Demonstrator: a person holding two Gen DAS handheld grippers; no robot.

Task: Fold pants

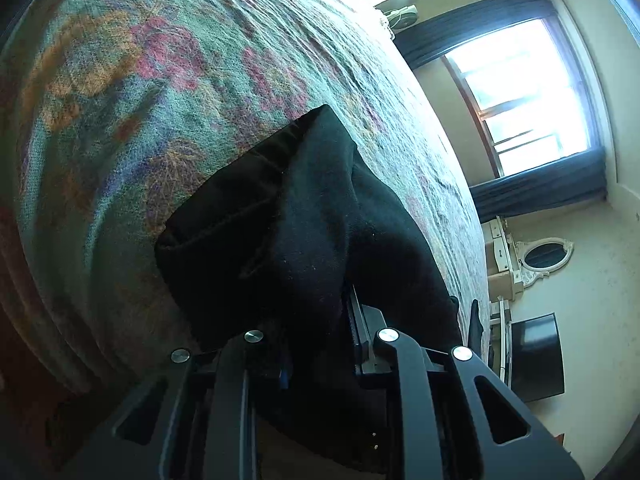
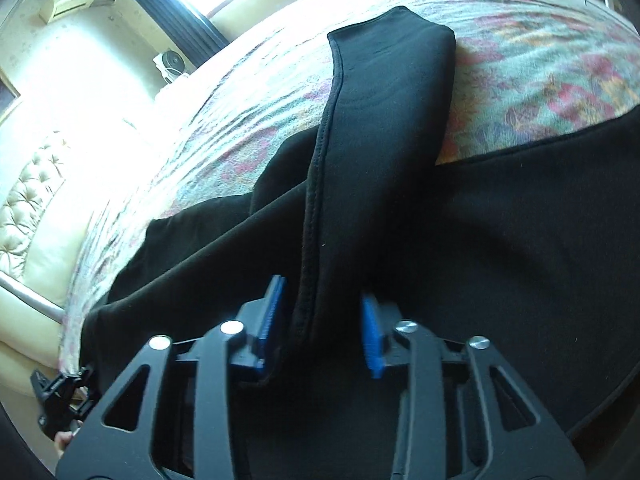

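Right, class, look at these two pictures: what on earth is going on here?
A person holding a gripper in each hand is folding black pants on a bed with a floral blanket. The left gripper is shut on a bunched fold of the dark cloth. In the right wrist view a seamed edge of the pants runs between the blue pads of the right gripper; there the pads do not look pressed on it yet. The rest of the pants lies spread on the blanket.
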